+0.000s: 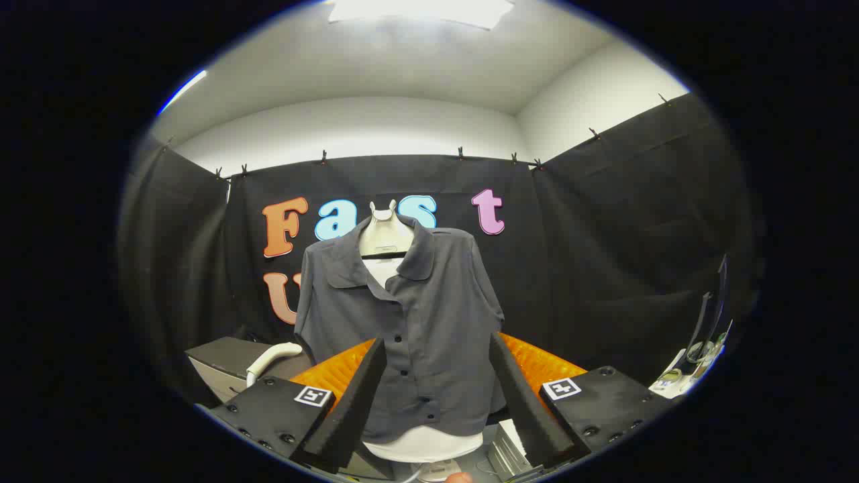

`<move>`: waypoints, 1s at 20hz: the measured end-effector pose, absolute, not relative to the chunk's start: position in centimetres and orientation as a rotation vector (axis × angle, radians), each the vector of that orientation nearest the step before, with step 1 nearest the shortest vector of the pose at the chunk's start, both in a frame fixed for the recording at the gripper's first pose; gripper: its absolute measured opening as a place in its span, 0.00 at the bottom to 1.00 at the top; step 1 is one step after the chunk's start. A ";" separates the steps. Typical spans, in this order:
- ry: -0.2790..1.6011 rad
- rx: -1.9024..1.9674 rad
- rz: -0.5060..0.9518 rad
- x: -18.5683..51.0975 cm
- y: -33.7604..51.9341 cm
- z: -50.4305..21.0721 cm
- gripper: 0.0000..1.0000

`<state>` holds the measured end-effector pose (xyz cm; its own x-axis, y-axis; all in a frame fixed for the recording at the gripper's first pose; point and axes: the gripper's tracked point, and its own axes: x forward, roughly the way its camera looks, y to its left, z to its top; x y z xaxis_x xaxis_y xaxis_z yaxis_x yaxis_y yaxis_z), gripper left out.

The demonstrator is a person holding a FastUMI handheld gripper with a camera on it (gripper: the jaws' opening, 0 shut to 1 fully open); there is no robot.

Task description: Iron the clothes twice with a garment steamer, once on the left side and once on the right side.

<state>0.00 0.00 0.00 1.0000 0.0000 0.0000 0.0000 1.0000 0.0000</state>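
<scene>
Your gripper (pixel 437 386) is sitting nearest the lens, its two black foam fingers (pixel 352 402) spread wide and pinching nothing. Between them you are looking straight at the lower front of the grey shirt (pixel 409 315), which is hanging on a white mannequin torso (pixel 384 231) just ahead of the fingertips; the fingers are not touching the cloth. You are seeing open room on both sides of the shirt, with black cloth wall behind it. Beyond the left finger, a white curved handle (pixel 272 357), possibly the garment steamer's, is rising beside a dark box-like unit (pixel 225 362); you cannot tell more of it. An orange ribbed surface (pixel 537 359) is showing behind each finger. The shirt is facing you, collar open, buttons running down the middle, its hem lying over the mannequin's white base (pixel 423 444). Small items on the far right are too blurred to name.
</scene>
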 end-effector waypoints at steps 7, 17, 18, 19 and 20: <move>-0.010 -0.010 0.002 1.5 2.5 -0.1 0.98; -0.014 -0.033 -0.001 1.7 7.7 0.8 0.98; -0.013 -0.040 0.000 1.9 8.1 0.9 0.98; -0.008 -0.044 0.004 2.0 8.6 0.8 0.98; 0.000 -0.045 0.008 2.2 9.2 0.6 0.98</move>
<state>2.24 9.16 0.58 1.0000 0.0075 0.0003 -0.0075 0.9990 -0.0449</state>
